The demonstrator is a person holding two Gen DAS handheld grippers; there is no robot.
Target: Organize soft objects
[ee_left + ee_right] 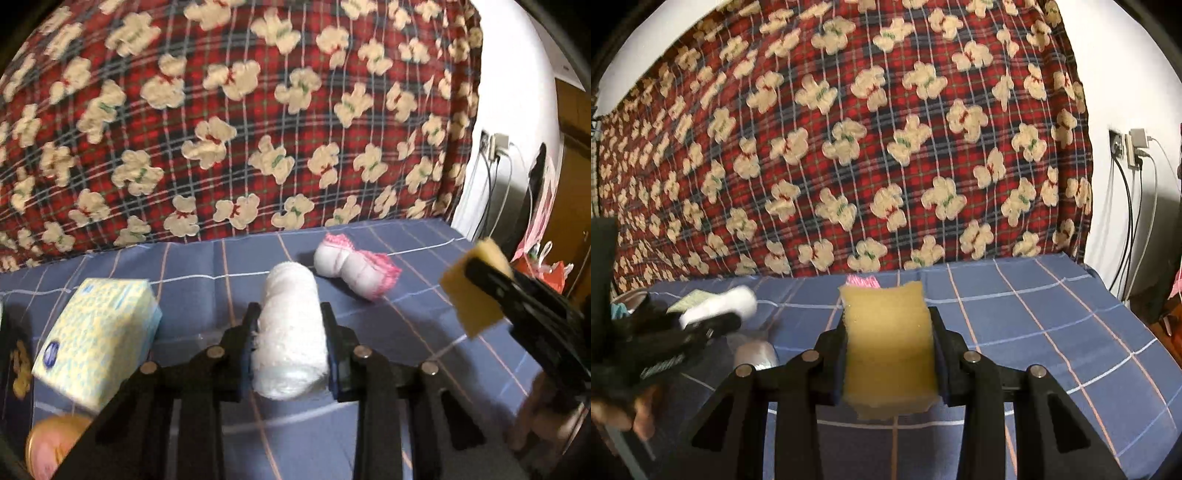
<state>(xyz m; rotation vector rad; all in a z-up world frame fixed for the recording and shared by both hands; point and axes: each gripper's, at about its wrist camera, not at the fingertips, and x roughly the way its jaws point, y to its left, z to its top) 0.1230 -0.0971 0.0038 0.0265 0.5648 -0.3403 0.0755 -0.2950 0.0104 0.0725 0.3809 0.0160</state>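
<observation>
Two hand-held grippers work over a bed spread with a blue checked sheet, a red plaid blanket printed with cream bears hanging behind it. The left gripper has its jaws clenched on a rolled white towel, which runs lengthwise between the fingers and sticks out past their tips. Beyond the towel, a white sock bundle with pink trim lies on the sheet, apart from it. A pale blue-and-yellow tissue pack sits to the left of the gripper (a round pink item low in that corner is too blurred to name). The right gripper grasps a yellow sponge between its jaws, held upright above the sheet. In the right wrist view, fingers of a person's hand show at the lower left edge. Cables hang from a wall socket to the right.
</observation>
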